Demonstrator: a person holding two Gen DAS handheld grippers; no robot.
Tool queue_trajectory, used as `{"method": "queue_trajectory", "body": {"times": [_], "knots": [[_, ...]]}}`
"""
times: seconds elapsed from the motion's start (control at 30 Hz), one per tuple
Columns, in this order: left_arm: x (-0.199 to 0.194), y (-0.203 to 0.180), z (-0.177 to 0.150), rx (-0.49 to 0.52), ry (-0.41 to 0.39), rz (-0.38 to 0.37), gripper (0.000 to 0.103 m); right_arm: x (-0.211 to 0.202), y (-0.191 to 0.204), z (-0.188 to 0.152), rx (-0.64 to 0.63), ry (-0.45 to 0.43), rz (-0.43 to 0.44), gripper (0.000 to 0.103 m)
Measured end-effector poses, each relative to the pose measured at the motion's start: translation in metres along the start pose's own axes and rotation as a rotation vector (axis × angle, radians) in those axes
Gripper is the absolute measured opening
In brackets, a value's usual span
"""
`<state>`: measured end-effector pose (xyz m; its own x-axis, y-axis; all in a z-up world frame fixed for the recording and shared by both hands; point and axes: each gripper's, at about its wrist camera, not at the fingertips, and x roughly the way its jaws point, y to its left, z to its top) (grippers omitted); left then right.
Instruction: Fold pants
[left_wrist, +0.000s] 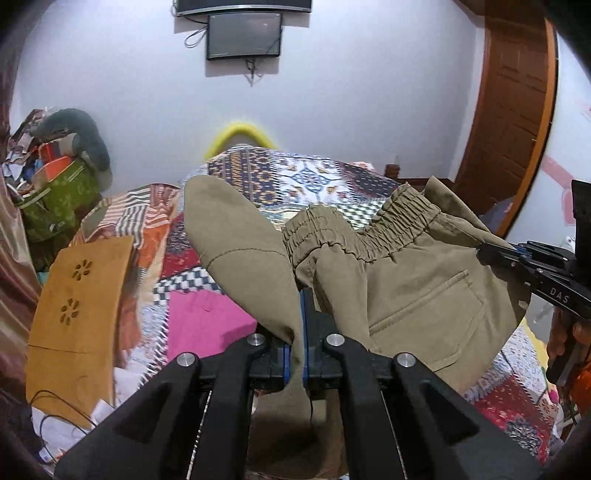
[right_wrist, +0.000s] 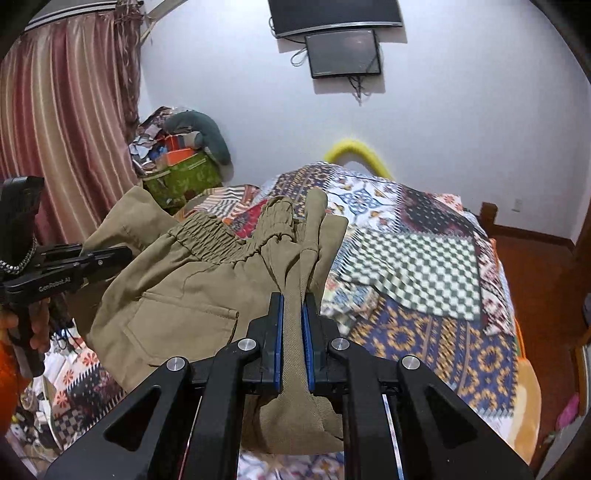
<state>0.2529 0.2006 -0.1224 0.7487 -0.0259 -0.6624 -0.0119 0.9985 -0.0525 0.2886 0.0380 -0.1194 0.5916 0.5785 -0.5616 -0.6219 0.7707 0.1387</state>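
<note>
Jaws of both grippers are clamped on khaki cloth: the left gripper (left_wrist: 301, 332) pinches a thin edge, the right gripper (right_wrist: 292, 332) a thicker bunch. Between them the pants (left_wrist: 406, 280) hang above the patchwork bed (right_wrist: 424, 280), waistband sagging, probably lifted to spread flat.

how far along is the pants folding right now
Early stage. Done: both grippers have picked up the khaki pants, lifted above the patchwork bedspread. In hand: the left gripper and right gripper are each shut on bunched fabric, with the elastic waistband hanging between them. Left: no neat fold shows yet; the pants need laying flat and folding.
</note>
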Motion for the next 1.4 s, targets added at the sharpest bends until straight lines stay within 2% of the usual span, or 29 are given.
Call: {"method": "queue_trajectory", "body": {"times": [0.27, 0.53, 0.63, 0.8, 0.87, 0.93, 1.13, 1.27, 1.33, 1.4], "knots": [[0.039, 0.051, 0.013, -0.035, 0.024, 0.032, 0.003, 0.047, 0.018, 0.02, -0.001, 0.0, 0.021, 0.008], [0.102, 0.095, 0.01, -0.038, 0.096, 0.051, 0.003, 0.107, 0.03, 0.025, -0.011, 0.057, 0.01, 0.008], [0.131, 0.111, -0.001, -0.054, 0.145, 0.066, 0.003, 0.127, 0.032, 0.018, -0.004, 0.094, 0.012, 0.008], [0.181, 0.139, -0.04, -0.109, 0.279, 0.08, 0.004, 0.166, 0.03, -0.006, -0.016, 0.21, -0.003, 0.009], [0.193, 0.148, -0.056, -0.111, 0.31, 0.091, 0.008, 0.174, 0.03, -0.017, -0.045, 0.245, -0.026, 0.009], [0.196, 0.153, -0.066, -0.119, 0.306, 0.072, 0.013, 0.174, 0.027, -0.023, -0.057, 0.264, -0.027, 0.009], [0.186, 0.157, -0.071, -0.128, 0.289, 0.088, 0.022, 0.17, 0.016, -0.025, -0.034, 0.305, -0.021, 0.02], [0.173, 0.16, -0.077, -0.101, 0.292, 0.126, 0.029, 0.164, 0.012, -0.028, -0.024, 0.323, -0.046, 0.044], [0.167, 0.162, -0.081, -0.099, 0.289, 0.151, 0.035, 0.155, 0.008, -0.031, -0.018, 0.321, -0.043, 0.049], [0.159, 0.168, -0.089, -0.115, 0.292, 0.165, 0.035, 0.149, 0.004, -0.034, -0.006, 0.318, -0.044, 0.054]]}}
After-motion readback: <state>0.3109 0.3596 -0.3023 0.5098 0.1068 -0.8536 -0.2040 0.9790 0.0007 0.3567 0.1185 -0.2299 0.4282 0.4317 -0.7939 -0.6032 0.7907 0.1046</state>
